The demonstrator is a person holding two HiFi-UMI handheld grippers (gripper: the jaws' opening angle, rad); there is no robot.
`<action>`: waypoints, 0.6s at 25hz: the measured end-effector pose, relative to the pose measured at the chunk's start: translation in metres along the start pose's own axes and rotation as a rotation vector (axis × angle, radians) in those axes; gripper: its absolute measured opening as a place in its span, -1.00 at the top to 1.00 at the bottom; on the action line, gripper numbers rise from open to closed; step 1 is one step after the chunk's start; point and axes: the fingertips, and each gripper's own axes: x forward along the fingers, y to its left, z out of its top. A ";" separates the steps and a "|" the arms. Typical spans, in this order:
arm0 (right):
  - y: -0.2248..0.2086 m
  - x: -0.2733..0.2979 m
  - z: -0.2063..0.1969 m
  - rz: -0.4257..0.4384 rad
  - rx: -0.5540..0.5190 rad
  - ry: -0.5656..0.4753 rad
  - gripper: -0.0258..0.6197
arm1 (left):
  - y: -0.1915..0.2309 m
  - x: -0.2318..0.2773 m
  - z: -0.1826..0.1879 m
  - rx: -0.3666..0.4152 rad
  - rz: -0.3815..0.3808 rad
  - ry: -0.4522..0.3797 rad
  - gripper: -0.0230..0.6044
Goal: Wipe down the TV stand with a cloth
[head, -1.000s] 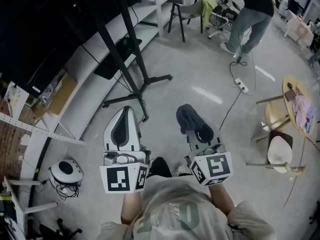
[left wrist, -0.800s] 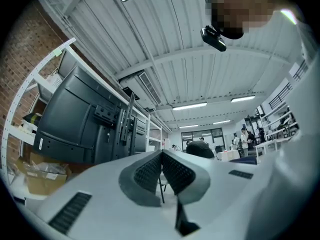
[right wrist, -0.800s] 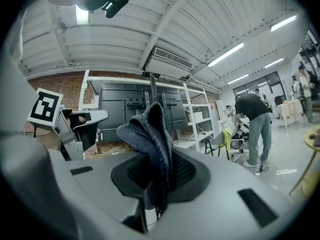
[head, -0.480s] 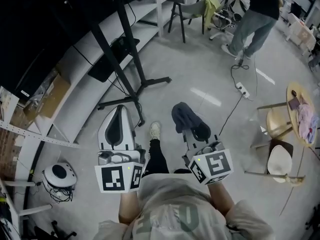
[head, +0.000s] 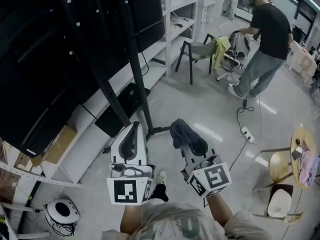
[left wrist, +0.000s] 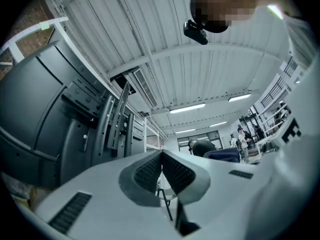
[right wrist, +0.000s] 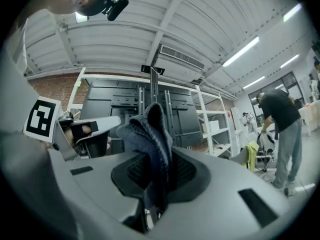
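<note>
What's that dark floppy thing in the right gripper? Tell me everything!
It's a dark blue-grey cloth, soft-looking and crumpled into folds. The right gripper pinches the cloth's lower part with shut jaws, and the bunched top sticks out past them. It's held up in the air, touching only the gripper.

The white-and-grey left gripper (head: pixel 133 130) and right gripper (head: pixel 192 145) sit side by side near the body, pointing away. The left jaws meet on nothing; the right jaws clamp a dark blue-grey cloth (head: pixel 180 129).
</note>
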 end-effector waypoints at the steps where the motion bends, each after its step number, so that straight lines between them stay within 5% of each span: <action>1: -0.003 0.024 0.006 0.007 -0.008 -0.012 0.74 | 0.012 0.019 0.000 0.005 -0.004 -0.008 0.88; 7: -0.013 0.146 0.035 0.036 -0.022 -0.081 0.74 | 0.075 0.107 -0.009 0.013 -0.018 -0.026 0.88; 15: -0.019 0.207 0.031 0.072 0.051 -0.072 0.74 | 0.106 0.149 -0.033 -0.003 0.013 0.041 0.88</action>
